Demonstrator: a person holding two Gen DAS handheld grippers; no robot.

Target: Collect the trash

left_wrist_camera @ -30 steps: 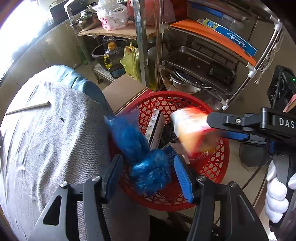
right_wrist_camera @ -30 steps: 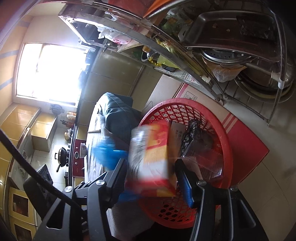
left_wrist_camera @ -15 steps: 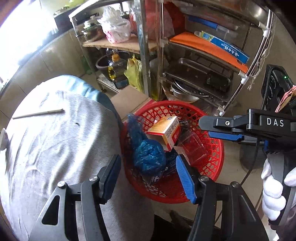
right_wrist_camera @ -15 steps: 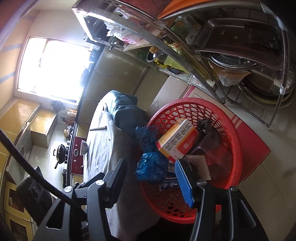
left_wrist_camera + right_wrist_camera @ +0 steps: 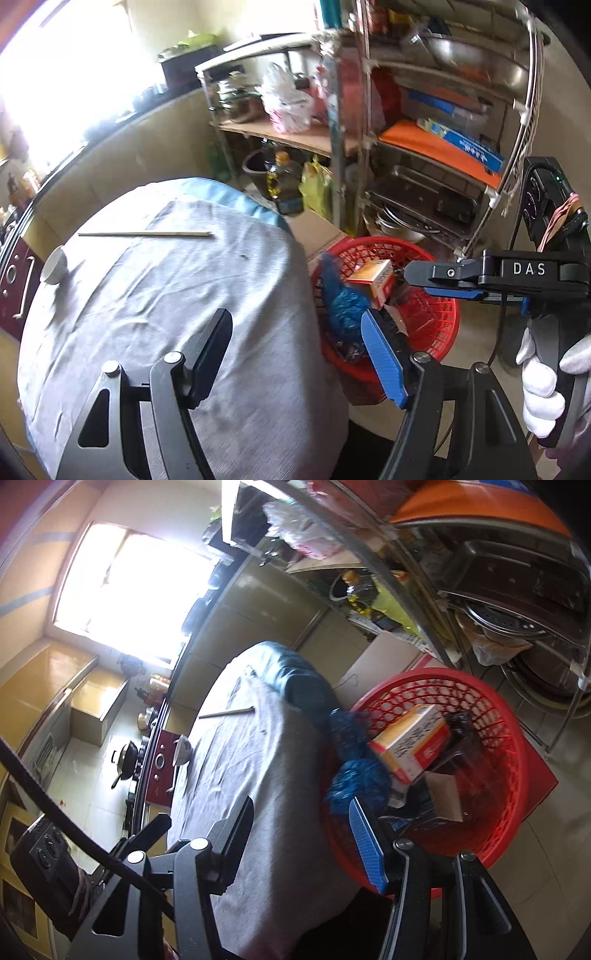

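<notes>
Hovering above a round table (image 5: 147, 295) draped in grey cloth, left gripper (image 5: 295, 354) with jaws opening and nothing between them, black finger over the cloth, blue pad (image 5: 382, 360) over the edge of a red mesh basket (image 5: 439, 325) standing on the floor just beside the table. Piled inside that basket: a crumpled blue plastic bag (image 5: 345, 306) against the table-side wall, an orange and white carton (image 5: 373, 278) lying tilted on top, dark wrappers and a scrap of brown card beneath. Reaching in from the right of the left wrist view, right gripper (image 5: 439, 280), marked DAS, held by a white-gloved hand (image 5: 546, 384), jaws parted and empty above the far side of the basket. Seen from its own camera, right gripper (image 5: 299, 834) framing the table edge and the basket rim (image 5: 517, 812), with the same carton (image 5: 410, 742) and blue bag (image 5: 358, 775) lying loose beyond the tips. Resting on the cloth, well apart from the basket: a single chopstick (image 5: 147, 233) and a small white bowl (image 5: 54, 264) near the far-left edge. Standing behind the basket, a metal rack (image 5: 424, 166) crowded with pans and trays.
</notes>
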